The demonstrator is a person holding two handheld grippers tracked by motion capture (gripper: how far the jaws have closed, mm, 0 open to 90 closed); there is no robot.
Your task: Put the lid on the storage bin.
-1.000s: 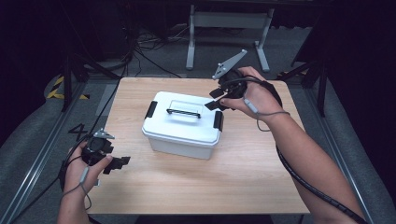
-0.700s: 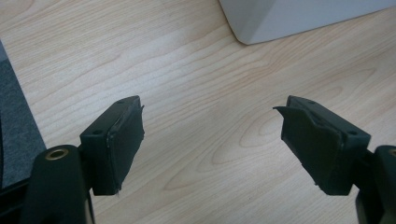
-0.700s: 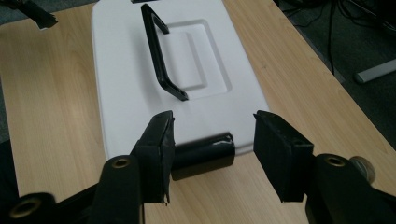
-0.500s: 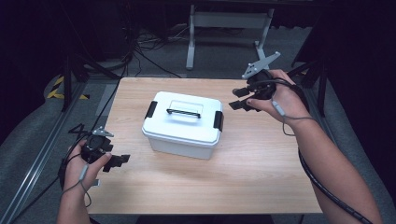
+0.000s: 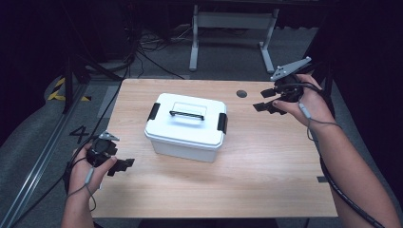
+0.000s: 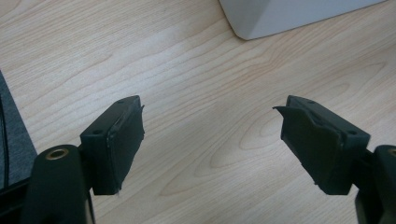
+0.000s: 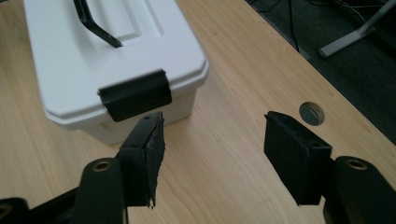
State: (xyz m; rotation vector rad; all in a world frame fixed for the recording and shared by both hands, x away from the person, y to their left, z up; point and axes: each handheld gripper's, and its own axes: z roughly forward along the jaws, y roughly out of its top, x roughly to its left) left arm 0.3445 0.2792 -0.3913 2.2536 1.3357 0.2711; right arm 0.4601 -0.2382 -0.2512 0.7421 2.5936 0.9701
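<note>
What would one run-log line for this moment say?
white box: lid on, latches down, untouched | right gripper: jaws just opened, empty, beside box | left gripper: open, empty, over table

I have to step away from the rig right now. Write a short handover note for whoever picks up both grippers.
Left gripper: open, holding nothing, low over the wooden table near its front left edge.
Right gripper: jaws have just been opening, nothing between them, off to the right of the box and apart from it.
White plastic storage box: mid-table, lid on, black carry handle lying flat.
Black side latches: the right one lies flat against the box end; the left one seems flat too.
Done: nothing visibly changed on the box.
Left: probably release both latches and lift the lid.
</note>
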